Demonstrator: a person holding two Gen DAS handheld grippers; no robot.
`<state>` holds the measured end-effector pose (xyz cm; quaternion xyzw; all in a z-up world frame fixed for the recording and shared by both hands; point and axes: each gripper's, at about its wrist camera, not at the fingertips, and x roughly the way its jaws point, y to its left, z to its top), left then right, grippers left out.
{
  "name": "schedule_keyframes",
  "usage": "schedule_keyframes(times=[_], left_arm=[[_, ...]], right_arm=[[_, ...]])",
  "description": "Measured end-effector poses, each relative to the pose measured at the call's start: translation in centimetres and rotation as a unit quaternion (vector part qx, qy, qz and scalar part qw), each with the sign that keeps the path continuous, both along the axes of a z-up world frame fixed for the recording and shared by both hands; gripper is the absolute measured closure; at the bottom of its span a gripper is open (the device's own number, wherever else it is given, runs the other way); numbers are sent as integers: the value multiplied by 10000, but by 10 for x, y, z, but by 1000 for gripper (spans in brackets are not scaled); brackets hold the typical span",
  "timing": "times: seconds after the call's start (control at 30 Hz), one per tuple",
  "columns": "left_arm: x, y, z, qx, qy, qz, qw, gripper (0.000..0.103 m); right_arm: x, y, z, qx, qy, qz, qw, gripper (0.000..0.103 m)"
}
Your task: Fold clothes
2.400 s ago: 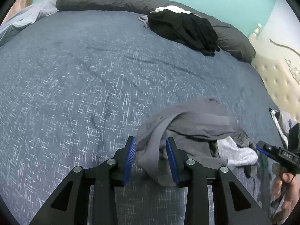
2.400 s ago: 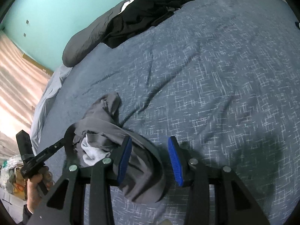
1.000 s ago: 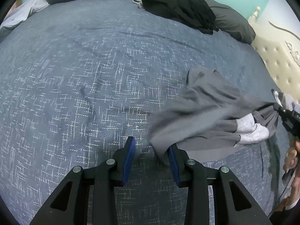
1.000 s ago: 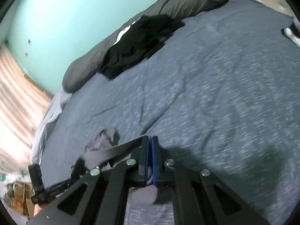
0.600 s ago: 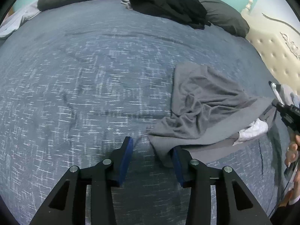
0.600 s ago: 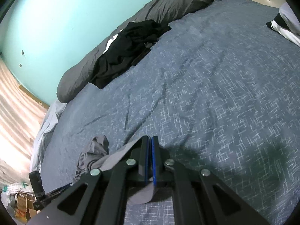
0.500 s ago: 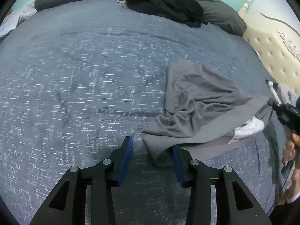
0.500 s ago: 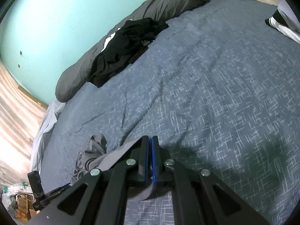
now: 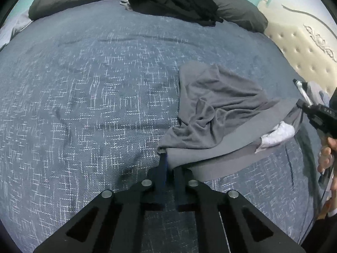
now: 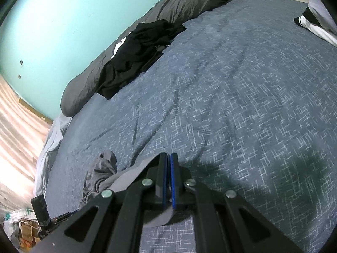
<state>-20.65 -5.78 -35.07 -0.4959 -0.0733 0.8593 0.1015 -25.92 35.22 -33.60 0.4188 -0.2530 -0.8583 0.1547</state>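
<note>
Grey, crumpled jersey garment (image 9: 217,113) lies on the blue-grey woven bedspread (image 9: 94,97), toward its right side in the left wrist view, with a white inner patch (image 9: 278,133) showing at its far right edge. The left gripper (image 9: 170,158) is clenched on the garment's near corner, blue pads pressed together with cloth pinched between them. The right gripper (image 10: 168,160) is likewise clamped on the opposite edge of the same garment, a flat grey band of fabric (image 10: 134,175) running out from its closed jaws. A heap of black clothes (image 9: 174,4) rests on the long dark grey pillow (image 9: 236,8) against the turquoise wall (image 10: 63,21). A cream tufted headboard (image 9: 305,50) stands at the right.
</note>
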Motion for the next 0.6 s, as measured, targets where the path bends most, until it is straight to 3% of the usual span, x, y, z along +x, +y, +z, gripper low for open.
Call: schedule_keyframes(times=[0.27,0.4,0.6], left_arm=[[10,-3,41,-61,436,-43,9990,101],[17,-11,78,-165,552,-42,9983,101],[28,-23,134,-321,726,-41,9968,101]], right_arm=[[7,1,7,28,14,161,9999,100],[18,2,19,100,56,213,9997,100],[32,-8,57,340,101,507,9981,100]])
